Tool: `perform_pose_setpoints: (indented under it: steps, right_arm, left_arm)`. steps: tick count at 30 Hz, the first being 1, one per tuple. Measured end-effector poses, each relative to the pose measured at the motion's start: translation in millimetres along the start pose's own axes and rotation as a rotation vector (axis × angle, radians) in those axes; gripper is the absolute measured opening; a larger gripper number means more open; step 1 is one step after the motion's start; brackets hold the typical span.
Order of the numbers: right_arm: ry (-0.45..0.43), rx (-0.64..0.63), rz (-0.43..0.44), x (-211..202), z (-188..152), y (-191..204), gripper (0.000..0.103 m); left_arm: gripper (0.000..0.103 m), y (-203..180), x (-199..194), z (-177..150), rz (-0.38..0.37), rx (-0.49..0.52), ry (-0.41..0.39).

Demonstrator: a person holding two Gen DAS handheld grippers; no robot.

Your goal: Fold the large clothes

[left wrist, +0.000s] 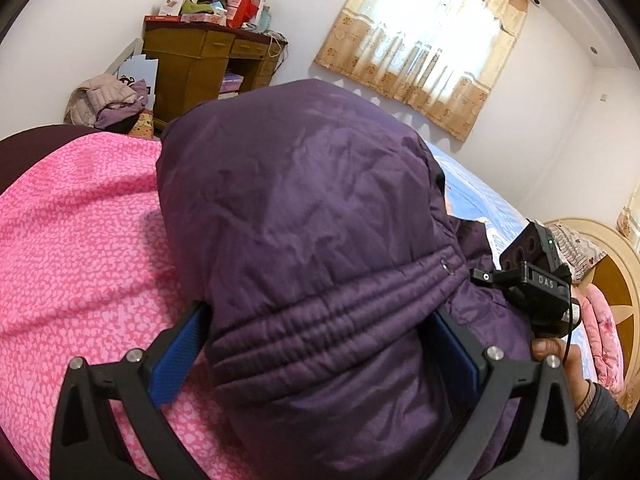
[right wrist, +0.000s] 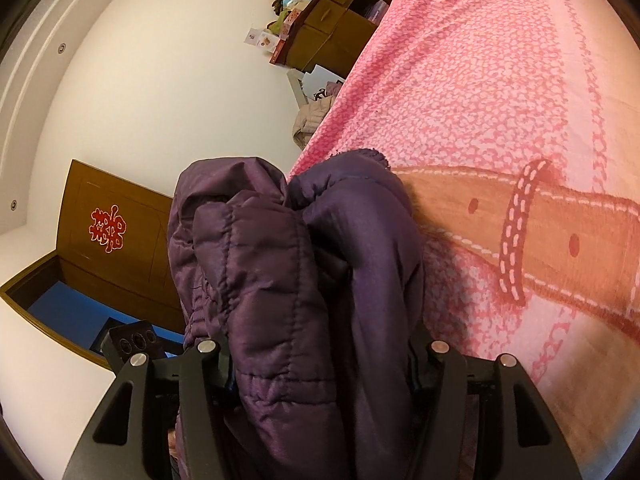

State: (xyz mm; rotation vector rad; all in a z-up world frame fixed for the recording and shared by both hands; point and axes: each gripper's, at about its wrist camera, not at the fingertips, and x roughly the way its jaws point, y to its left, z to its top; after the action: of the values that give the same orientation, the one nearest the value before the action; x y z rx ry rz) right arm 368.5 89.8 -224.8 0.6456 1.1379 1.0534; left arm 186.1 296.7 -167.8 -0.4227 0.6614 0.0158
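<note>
A quilted purple jacket (left wrist: pixel 320 208) lies bunched on the pink bed sheet (left wrist: pixel 80 220). My left gripper (left wrist: pixel 318 314) stands wide open around its ribbed hem, and its blue pads (left wrist: pixel 180 348) flank the fabric without squeezing it. In the right wrist view the jacket (right wrist: pixel 272 272) is gathered into thick folds, and my right gripper (right wrist: pixel 320 354) is shut on that bundle, its fingertips buried in the cloth. The right gripper's body (left wrist: pixel 536 284) shows beside the jacket, held by a hand (left wrist: pixel 556 356). The left gripper's body (right wrist: pixel 132 344) peeks in at the lower left.
A wooden desk (left wrist: pixel 192 68) piled with boxes stands beyond the bed, with a heap of clothes (left wrist: pixel 108 100) beside it. A curtained window (left wrist: pixel 424 40) is at the back, a round headboard (left wrist: pixel 616 280) to the right. A brown door (right wrist: pixel 112 232) shows. The sheet (right wrist: pixel 480 80) has a belt print (right wrist: pixel 568 236).
</note>
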Motion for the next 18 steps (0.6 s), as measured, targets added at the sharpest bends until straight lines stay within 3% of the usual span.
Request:
perform_pose_setpoints:
  steps: [18]
  right_arm:
    - [-0.006,-0.039,-0.090,5.4,-4.2,17.9,0.063]
  left_arm:
    - [0.103,-1.6,-3.4,-6.3,0.005,0.004,0.019]
